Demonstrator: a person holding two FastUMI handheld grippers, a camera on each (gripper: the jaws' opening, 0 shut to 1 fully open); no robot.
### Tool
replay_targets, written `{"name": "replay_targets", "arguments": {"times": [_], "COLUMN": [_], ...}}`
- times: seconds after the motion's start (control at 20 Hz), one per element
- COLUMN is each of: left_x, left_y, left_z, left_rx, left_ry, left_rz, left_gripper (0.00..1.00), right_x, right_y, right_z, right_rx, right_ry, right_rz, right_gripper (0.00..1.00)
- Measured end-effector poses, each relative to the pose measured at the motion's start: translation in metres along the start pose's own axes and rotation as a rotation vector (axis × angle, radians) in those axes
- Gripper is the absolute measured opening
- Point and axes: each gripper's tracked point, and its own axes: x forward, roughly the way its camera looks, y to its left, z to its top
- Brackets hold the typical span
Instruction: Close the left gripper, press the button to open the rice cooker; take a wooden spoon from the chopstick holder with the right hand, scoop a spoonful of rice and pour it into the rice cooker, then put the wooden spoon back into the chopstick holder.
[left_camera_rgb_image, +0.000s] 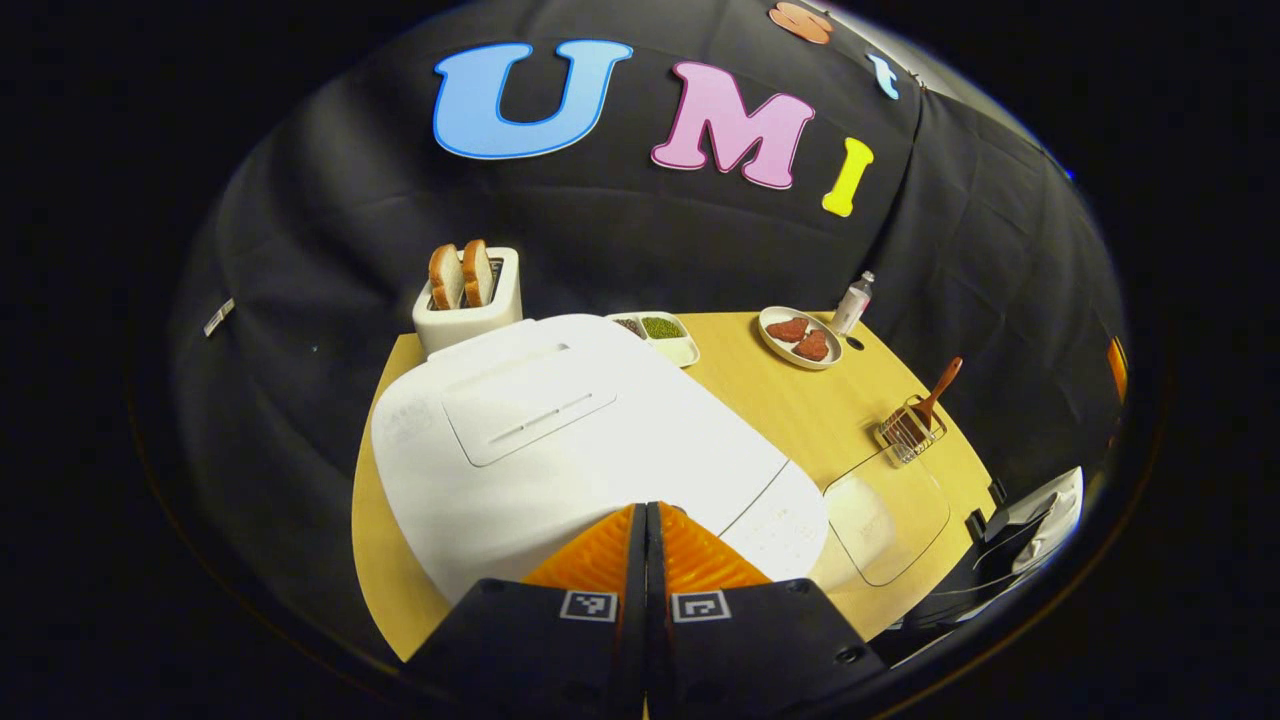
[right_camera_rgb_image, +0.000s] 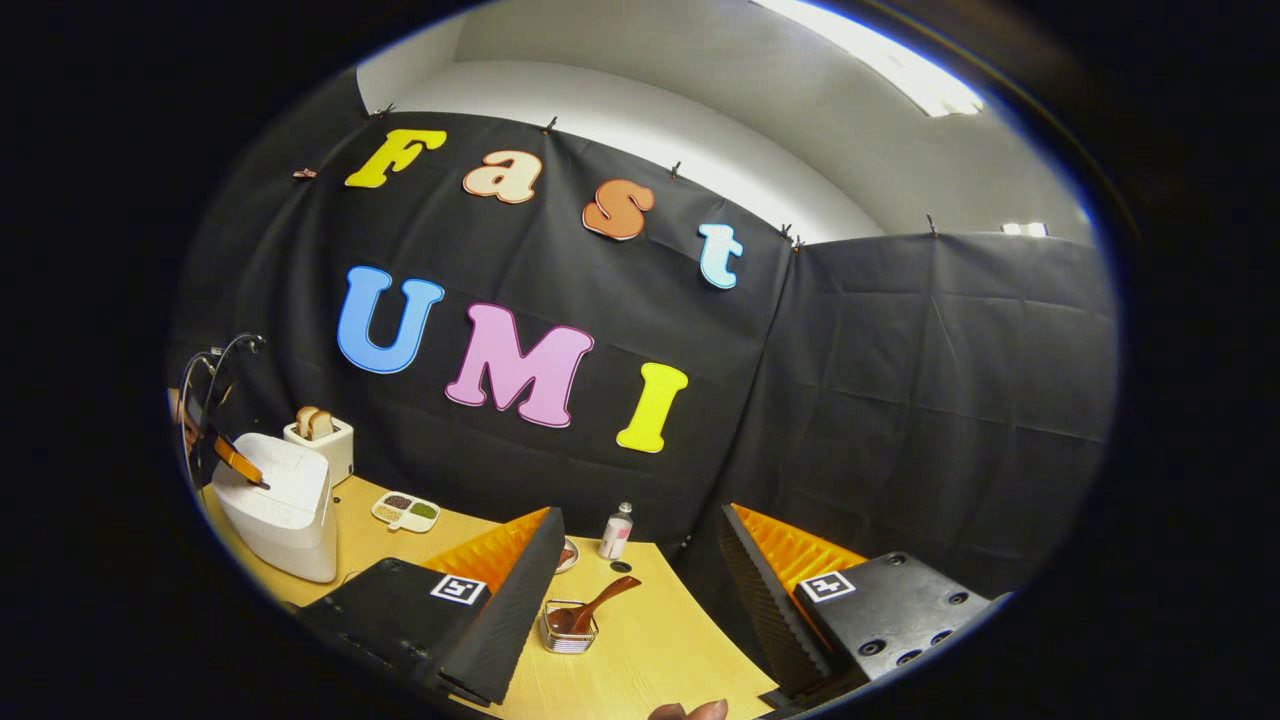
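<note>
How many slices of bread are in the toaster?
2: both stand upright, side by side, in the slots of the toaster, the left slice beside the right slice.

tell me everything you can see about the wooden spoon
The wooden spoon is reddish-brown wood with a rounded bowl and a slim handle. It rests bowl-down in the wire chopstick holder on the table, its handle leaning out over the rim. Nothing grips it: the right tongs hang open above it. The left gripper view shows the spoon far right, beyond the rice cooker.
</note>
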Motion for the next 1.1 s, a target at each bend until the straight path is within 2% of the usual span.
{"name": "replay_targets", "arguments": {"times": [0.15,0.4,0.7,0.9,1.1], "left_x": [0.003,-0.001,-0.028,-0.062,-0.106], "left_y": [-0.003,-0.003,-0.001,-0.004,-0.033], "left_z": [-0.006,0.003,0.048,0.099,0.134], "left_rx": [-0.009,0.045,0.059,0.086,0.1], "left_ry": [0.043,0.017,-0.157,-0.343,-0.499], "left_rz": [-0.016,0.011,0.087,0.173,0.174], "left_gripper": [0.07,0.06,0.06,0.06,0.06], "right_x": [0.0,0.0,-0.003,-0.01,-0.021], "right_y": [0.005,0.008,-0.002,-0.01,-0.02], "right_z": [-0.003,-0.005,-0.007,-0.01,-0.01], "right_rx": [0.005,0.003,0.0,0.005,0.0], "right_ry": [0.007,0.01,0.004,0.006,0.003], "right_rz": [0.007,0.016,0.008,0.001,-0.009], "right_gripper": [0.98,0.97,0.97,0.97,0.97]}}
